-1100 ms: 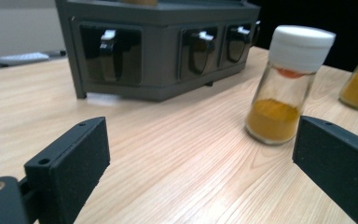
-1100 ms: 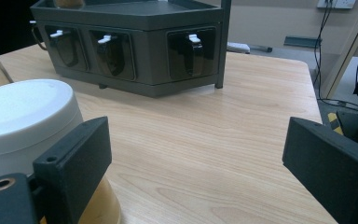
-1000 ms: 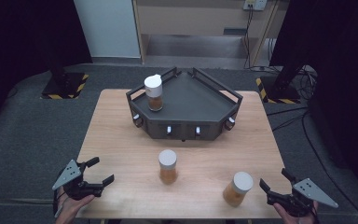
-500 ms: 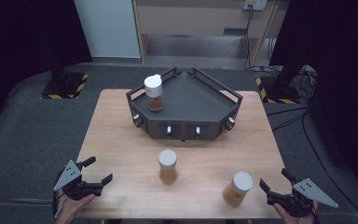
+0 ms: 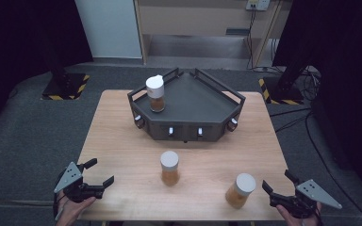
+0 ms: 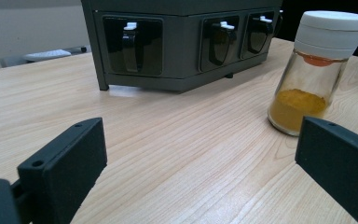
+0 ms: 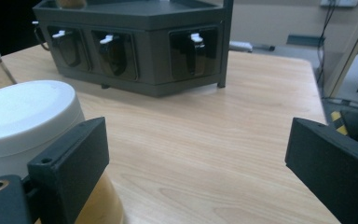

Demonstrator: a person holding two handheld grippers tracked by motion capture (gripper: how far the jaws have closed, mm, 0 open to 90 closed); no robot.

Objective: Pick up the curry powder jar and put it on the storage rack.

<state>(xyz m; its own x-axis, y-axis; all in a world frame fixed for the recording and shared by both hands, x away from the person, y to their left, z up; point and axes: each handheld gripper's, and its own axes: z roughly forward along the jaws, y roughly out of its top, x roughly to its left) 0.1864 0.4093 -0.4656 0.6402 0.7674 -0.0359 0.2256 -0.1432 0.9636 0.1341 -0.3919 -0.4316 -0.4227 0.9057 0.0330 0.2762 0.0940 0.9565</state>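
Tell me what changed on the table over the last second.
Little: the fingers of the left gripper and right gripper have just been opening wider, with nothing between them. Both hands kept their places. The three white-capped glass spice jars, on the dark corner rack, mid-table and front right, stayed put.

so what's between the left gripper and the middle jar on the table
Nothing: in the high view, only bare wooden table lies between the open left gripper and the middle jar.
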